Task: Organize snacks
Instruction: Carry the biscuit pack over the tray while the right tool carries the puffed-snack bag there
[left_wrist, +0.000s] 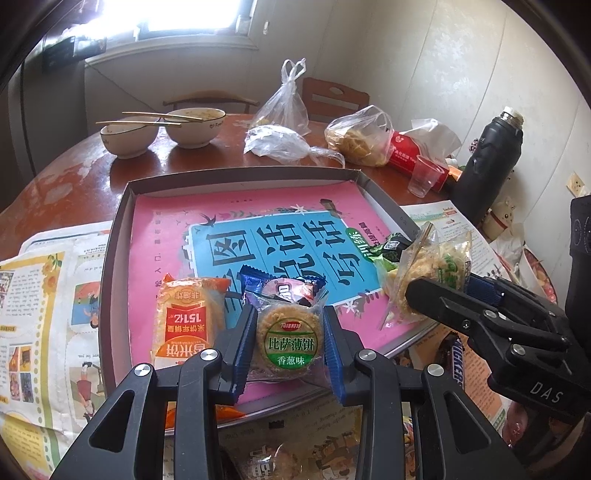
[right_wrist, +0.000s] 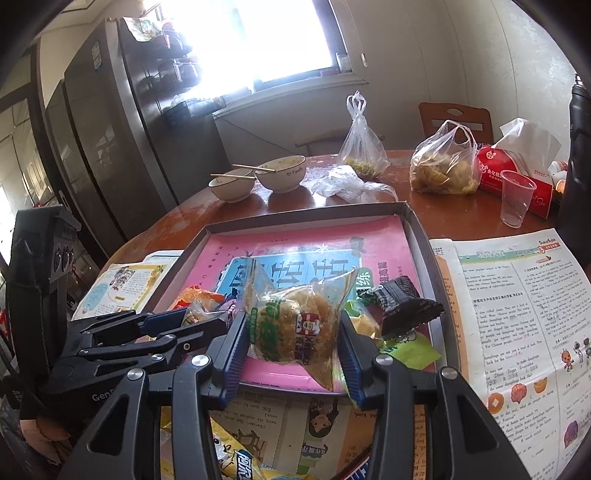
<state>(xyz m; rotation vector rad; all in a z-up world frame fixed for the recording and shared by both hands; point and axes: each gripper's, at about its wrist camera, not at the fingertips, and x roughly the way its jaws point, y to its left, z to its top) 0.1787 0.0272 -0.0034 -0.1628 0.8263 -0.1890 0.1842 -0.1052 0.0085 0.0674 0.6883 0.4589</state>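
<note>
I have a round cracker pack (left_wrist: 290, 341) clamped in my left gripper (left_wrist: 288, 345) and a crumbly snack bag (right_wrist: 295, 328) in my right gripper (right_wrist: 291, 343), both over the tray's (left_wrist: 122, 206) near edge. I'd lower each flat beside the orange packet (left_wrist: 188, 317) before releasing.

Round green-labelled cracker pack (left_wrist: 290, 341) held upright over the tray's (left_wrist: 236, 177) near edge; crumpled clear biscuit bag (right_wrist: 295, 328) gripped above tray; orange rice-cracker pack (left_wrist: 188, 321) lies flat inside.
</note>
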